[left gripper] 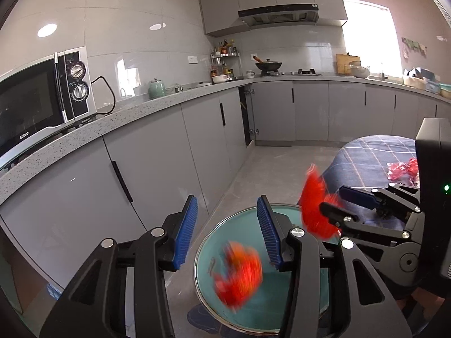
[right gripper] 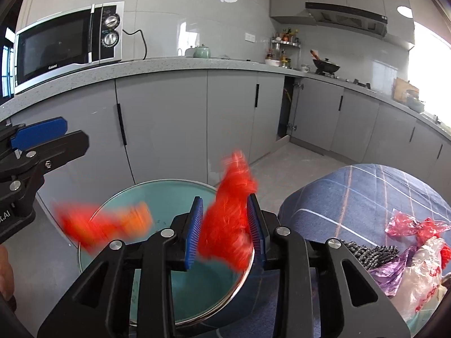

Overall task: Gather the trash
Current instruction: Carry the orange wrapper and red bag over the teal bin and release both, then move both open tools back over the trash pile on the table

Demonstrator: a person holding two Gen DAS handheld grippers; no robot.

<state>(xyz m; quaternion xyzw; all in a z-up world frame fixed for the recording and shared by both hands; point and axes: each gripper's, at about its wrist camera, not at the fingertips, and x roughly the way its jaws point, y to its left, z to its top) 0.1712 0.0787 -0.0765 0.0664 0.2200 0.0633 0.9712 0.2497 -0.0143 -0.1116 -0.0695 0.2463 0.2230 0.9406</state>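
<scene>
Two wrappers: red wrapper (right gripper: 228,219) sits between the pads of the right gripper (right gripper: 225,231); a second red scrap (left gripper: 239,276) is blurred over the teal bin (left gripper: 282,309), apparently loose in the air.
Left gripper (left gripper: 228,231): jaws spread wide, holding nothing, directly above the bin mouth.
Right gripper jaws: closed in on the red wrapper, though the blur hides how firmly.
Remaining trash: pink wrapper (right gripper: 414,222), purple and clear bags (right gripper: 417,276) lie on the blue checked cloth (right gripper: 352,197) to the right of the bin.
Risk one: the right gripper hangs near the bin's right rim (right gripper: 242,278); a release there could send the light wrapper onto the cloth or floor (right gripper: 296,157).
Risk two: both grippers crowd the same opening, so a sideways move may knock them together.
Open room: clear floor lies beyond the bin, toward the grey cabinets (right gripper: 169,118).
Edges: the cloth edge is just beside the bin.
</scene>
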